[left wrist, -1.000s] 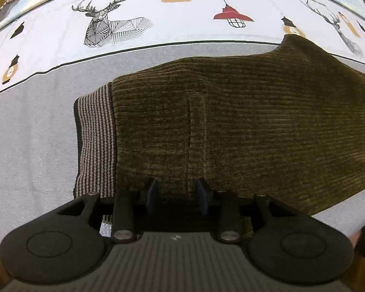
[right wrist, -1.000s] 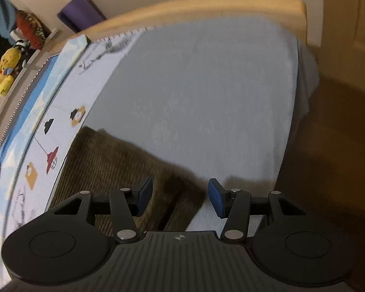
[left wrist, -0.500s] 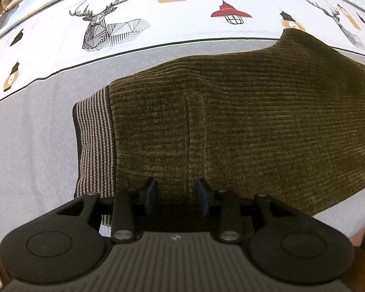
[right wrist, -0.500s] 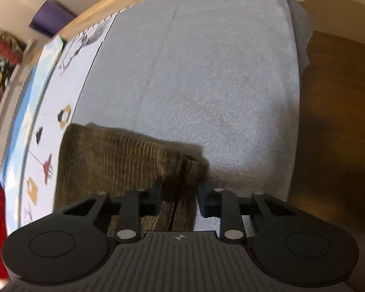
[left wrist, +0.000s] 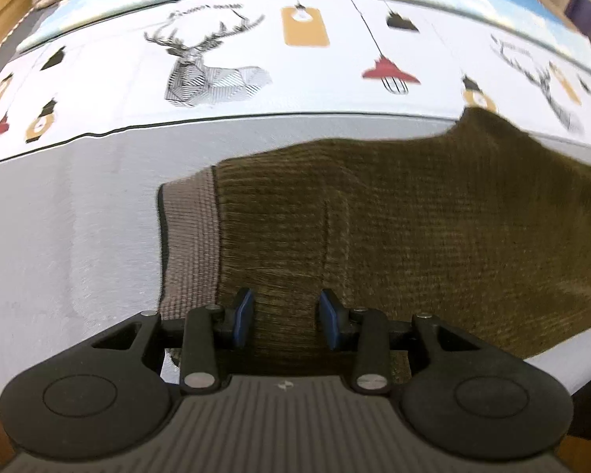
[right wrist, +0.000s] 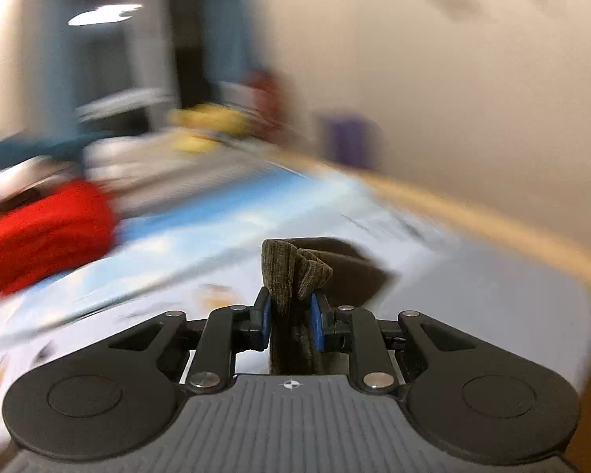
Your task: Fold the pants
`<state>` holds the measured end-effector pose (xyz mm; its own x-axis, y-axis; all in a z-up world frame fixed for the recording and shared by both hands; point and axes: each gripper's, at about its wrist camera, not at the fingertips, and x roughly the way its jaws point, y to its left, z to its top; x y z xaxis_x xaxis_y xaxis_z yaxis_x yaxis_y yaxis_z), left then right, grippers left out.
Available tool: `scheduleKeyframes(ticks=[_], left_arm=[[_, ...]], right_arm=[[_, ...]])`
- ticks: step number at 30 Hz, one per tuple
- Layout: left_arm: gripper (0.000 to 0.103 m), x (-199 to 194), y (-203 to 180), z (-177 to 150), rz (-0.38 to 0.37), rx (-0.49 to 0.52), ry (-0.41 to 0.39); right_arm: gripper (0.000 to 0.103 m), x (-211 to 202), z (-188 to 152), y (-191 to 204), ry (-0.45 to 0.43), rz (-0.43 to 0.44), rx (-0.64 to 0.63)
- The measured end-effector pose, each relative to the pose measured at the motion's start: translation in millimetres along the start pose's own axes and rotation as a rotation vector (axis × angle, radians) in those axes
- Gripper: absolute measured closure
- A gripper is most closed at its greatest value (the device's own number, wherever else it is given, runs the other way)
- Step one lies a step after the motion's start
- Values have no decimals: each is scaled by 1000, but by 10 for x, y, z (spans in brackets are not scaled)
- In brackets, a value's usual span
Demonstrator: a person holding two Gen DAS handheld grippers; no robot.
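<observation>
Pants (left wrist: pixel 433 228): olive-brown ribbed knit, spread across the grey part of the bed (left wrist: pixel 59 236), reaching toward its near edge; far corner just over the black line onto the printed strip.
Waistband (left wrist: pixel 189 236): striped grey-brown cuff with a dark rim, at the left end of the pants, flat on the grey sheet.
Left gripper (left wrist: pixel 287 313): pointed steeply down over the near edge of the pants, just right of the waistband; blue pads on either side of a raised band of fabric, seemingly pinching it, though contact at the pads is hard to confirm.
Right gripper (right wrist: pixel 290 321): clamped on a bunched fold of the pants (right wrist: pixel 295 272), jaws just been closing with the cloth between them; fold sticking up past the fingertips, the rest of the leg trailing behind toward the bed.
Printed strip (left wrist: pixel 224 79): white band with deer heads, lamps and tags, along the far side of the grey sheet.
Red cloth (right wrist: pixel 47 232): heap at the left of the right wrist view, blurred.
Background in the right wrist view: heavily smeared; wooden bed edge (right wrist: pixel 492 220) and beige wall recognisable, little else.
</observation>
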<state>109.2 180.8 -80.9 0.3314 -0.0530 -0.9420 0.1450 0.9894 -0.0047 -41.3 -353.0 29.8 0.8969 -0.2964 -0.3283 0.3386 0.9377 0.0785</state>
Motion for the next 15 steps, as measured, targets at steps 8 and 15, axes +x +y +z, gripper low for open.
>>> scheduleKeyframes(ticks=[8, 15], left_arm=[[62, -105, 248, -80, -17, -55, -18], [62, -139, 338, -141, -41, -63, -27]], right_arm=[[69, -195, -1319, 2160, 397, 677, -502], [65, -473, -1663, 2524, 499, 843, -704]])
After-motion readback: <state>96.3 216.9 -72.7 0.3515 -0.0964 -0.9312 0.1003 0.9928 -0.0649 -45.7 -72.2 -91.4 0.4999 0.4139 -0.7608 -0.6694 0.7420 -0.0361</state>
